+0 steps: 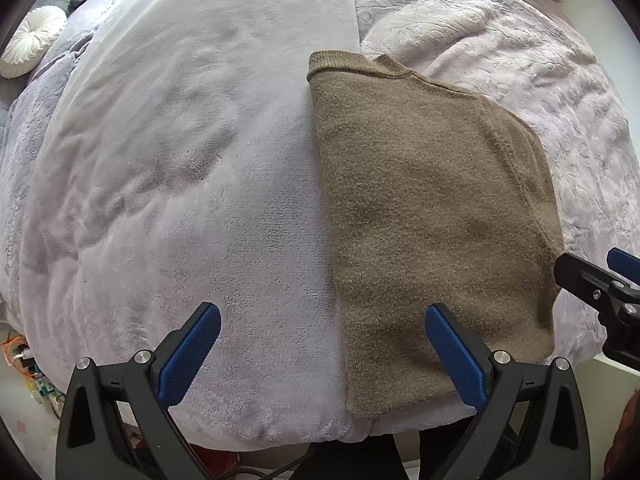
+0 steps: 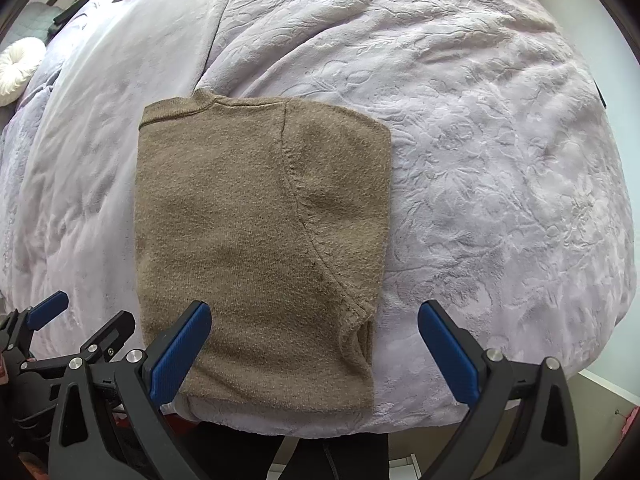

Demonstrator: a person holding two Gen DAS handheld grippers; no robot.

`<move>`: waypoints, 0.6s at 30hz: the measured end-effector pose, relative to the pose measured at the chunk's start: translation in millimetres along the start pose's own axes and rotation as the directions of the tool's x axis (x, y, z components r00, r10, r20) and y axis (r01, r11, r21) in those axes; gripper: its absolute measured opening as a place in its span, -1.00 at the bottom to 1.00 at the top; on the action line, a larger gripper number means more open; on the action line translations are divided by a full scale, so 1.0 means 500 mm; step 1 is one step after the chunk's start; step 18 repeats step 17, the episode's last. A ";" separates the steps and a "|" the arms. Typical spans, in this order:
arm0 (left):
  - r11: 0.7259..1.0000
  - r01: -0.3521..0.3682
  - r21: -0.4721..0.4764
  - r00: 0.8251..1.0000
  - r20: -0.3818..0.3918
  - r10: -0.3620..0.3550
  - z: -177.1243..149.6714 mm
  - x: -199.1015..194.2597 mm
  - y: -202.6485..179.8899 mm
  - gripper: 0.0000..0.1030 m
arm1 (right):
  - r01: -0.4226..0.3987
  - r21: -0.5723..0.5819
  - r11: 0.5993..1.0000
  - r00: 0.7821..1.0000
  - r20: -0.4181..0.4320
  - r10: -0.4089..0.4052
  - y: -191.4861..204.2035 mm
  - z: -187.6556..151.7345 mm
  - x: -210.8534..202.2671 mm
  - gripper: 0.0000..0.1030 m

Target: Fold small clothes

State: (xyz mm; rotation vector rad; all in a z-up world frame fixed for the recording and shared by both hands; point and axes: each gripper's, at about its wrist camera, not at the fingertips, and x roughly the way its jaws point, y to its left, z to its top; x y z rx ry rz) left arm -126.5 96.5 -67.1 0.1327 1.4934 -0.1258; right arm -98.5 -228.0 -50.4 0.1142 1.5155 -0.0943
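Two grippers: we hold both low at the near edge of the bed, side by side, nothing in either.
Left gripper (image 1: 322, 322): we have its blue-padded fingers (image 1: 188, 354) spread wide; one tip is over the bare blanket, the other over the sweater's near left part.
Right gripper (image 2: 314, 320): we have its fingers spread wide too, one blue pad (image 2: 180, 354) over the sweater's lower left corner, the other over the blanket just right of it.
Sweater: we see the olive-brown knitted sweater (image 2: 248, 216) folded into a tall rectangle, lying flat, ribbed collar at the far end, hem toward us, a sleeve seam curving down its right side.
Bedding: we see a pale lilac plush blanket (image 2: 500, 184) with an embossed leaf pattern under the sweater.
Cushion: we spot a round white pleated cushion (image 1: 34, 40) far off at the left.
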 end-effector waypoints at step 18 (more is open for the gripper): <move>0.999 0.022 0.036 1.000 0.006 -0.023 0.013 0.018 -0.005 0.98 | 0.022 0.049 0.999 1.000 -0.009 -0.022 -0.006 -0.013 0.009 0.99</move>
